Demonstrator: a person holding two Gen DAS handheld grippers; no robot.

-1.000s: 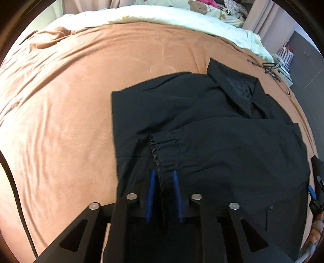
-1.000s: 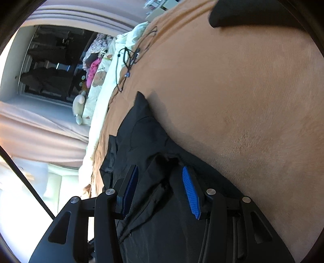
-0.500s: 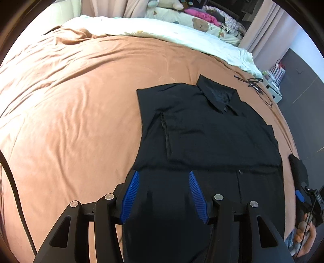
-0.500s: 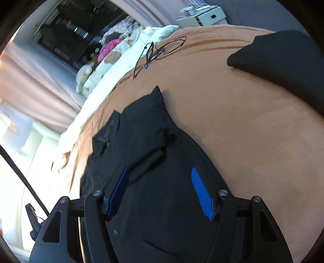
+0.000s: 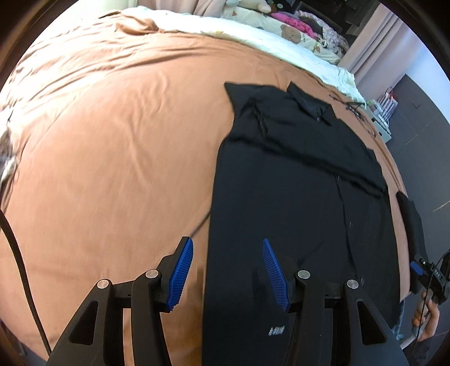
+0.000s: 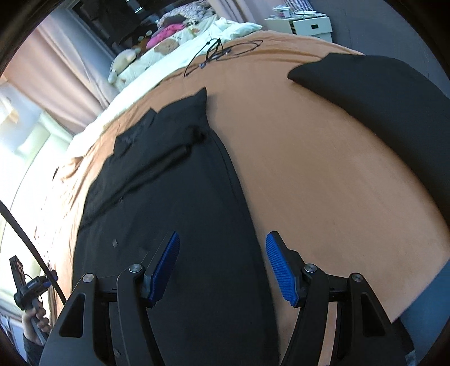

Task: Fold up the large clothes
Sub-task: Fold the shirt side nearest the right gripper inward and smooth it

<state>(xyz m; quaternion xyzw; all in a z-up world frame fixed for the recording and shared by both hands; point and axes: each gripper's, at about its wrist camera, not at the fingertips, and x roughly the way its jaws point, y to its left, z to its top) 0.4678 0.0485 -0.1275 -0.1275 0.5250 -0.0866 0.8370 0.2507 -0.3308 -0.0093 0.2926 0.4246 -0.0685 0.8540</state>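
Observation:
A black collared shirt (image 5: 295,197) lies flat on the orange bedcover (image 5: 112,154), collar at the far end, both sleeves folded in across the chest. My left gripper (image 5: 227,245) hovers open above the shirt's left edge near the hem, nothing between its blue pads. In the right wrist view the same shirt (image 6: 168,197) runs away from me. My right gripper (image 6: 222,236) stands open above its right edge near the hem, holding nothing. Each view catches the other gripper, with a hand on its grip, at the picture's edge.
A folded black garment (image 6: 379,93) rests on the bedcover to the shirt's right. A black cable (image 6: 222,52) lies beyond the collar. White bedding with soft toys (image 5: 287,31) lines the far side. A white cabinet (image 6: 306,25) stands past the bed.
The left gripper let go of the sleeve cuff it held. Both grippers opened wider and drew back from the chest to the hem end. The sleeves now lie folded on the shirt.

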